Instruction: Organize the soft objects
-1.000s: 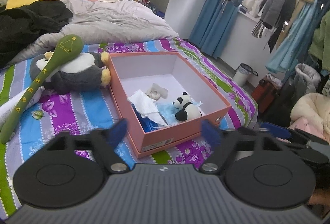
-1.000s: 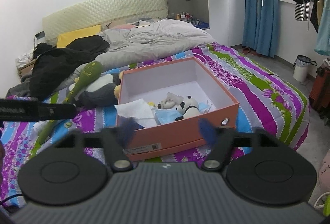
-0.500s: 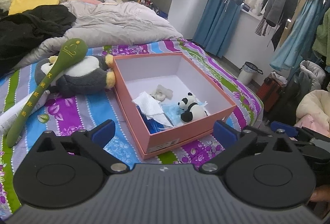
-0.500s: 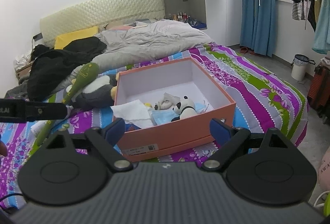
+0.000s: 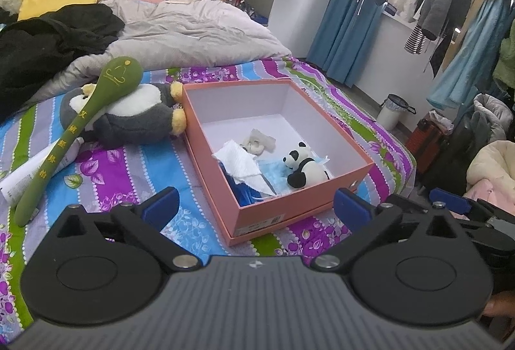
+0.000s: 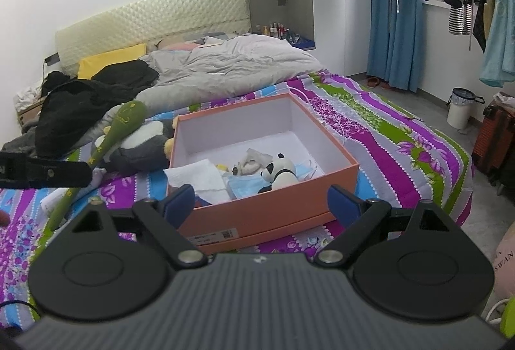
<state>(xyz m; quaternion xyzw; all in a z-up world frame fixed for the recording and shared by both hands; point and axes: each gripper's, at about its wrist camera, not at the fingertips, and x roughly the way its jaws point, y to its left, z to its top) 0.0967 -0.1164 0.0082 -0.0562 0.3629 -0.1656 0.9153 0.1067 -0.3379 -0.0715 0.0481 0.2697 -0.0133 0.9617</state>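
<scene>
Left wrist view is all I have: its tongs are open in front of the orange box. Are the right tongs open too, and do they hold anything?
Observer: The right tongs are open and hold nothing; the front wall of the orange box shows between their fingers.
Operator: Does the tissue in the box hide anything from me?
Observer: Yes. A small yellow item shows just beside the white tissue, left of the panda toy. I cannot tell what it is.

Quilted headboard (image 6: 154, 18), white walls, blue curtains (image 6: 394, 24), grey floor.
</scene>
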